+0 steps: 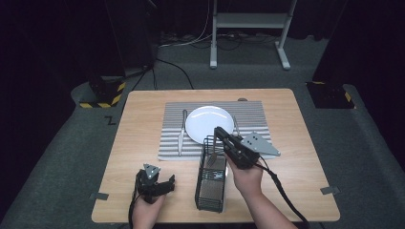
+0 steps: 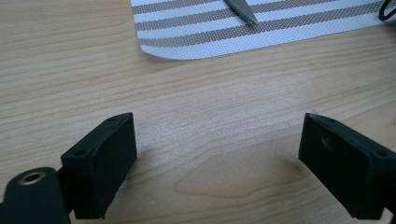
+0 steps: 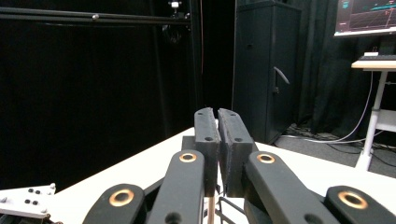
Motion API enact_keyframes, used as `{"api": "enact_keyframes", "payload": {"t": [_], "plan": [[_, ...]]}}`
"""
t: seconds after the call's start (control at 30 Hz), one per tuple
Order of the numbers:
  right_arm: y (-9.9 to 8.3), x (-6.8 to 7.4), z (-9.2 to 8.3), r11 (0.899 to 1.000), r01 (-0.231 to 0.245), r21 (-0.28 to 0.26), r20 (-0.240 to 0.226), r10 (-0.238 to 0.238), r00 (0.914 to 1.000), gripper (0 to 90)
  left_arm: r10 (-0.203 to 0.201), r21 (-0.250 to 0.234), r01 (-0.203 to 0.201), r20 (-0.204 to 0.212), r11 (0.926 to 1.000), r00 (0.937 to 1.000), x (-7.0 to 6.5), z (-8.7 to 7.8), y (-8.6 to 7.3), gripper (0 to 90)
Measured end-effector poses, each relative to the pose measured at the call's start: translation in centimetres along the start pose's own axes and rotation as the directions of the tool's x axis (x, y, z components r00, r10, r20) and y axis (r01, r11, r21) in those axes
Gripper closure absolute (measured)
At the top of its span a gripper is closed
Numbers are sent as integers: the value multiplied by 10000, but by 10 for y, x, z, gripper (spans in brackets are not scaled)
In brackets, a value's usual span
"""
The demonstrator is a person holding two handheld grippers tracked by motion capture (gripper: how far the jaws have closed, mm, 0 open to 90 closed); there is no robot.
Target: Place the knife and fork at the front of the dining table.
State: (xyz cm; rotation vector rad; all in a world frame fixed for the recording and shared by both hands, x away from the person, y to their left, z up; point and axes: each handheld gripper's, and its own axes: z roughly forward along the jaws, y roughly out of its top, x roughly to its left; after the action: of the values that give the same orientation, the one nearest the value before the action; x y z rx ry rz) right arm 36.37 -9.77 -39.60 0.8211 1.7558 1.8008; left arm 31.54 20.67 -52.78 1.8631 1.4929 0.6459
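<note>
— Two grippers near the front edge; what surrounds them?
— Left gripper (image 1: 168,182) gapes wide, empty, over bare table (image 1: 143,114). Right gripper (image 1: 219,132) is clamped on a fork (image 1: 213,156) over the wire caddy (image 1: 210,186). Beyond: striped placemat (image 1: 253,114), knife (image 1: 181,136), white plate (image 1: 208,121). No readable writing.

White plate (image 1: 208,123) on a grey-and-white striped mat (image 1: 255,117), black wire basket (image 1: 210,177), light wood table (image 1: 143,107).

A white plate (image 1: 208,123) and knife (image 1: 181,134) lie on the striped placemat (image 1: 253,114)
</note>
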Motion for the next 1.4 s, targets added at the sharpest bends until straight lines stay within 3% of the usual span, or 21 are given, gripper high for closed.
{"api": "enact_keyframes", "payload": {"t": [0.4,0.57,1.13,1.4], "plan": [[22,-1,-20,9977,-141,-670,-218,126,9997,874,20,32,-20,-12,10000,10000,0,1,0,114],[35,1,-28,9946,32,-1039,-185,-52,9998,874,15,21,-15,-23,10000,10000,0,1,0,113],[78,-14,-49,9806,354,-1930,421,-277,9987,875,-48,33,48,-6,10000,10000,0,1,0,113],[79,-23,-61,9778,537,-2024,823,-376,9959,875,-47,44,47,5,10000,10000,0,1,0,114]]}}
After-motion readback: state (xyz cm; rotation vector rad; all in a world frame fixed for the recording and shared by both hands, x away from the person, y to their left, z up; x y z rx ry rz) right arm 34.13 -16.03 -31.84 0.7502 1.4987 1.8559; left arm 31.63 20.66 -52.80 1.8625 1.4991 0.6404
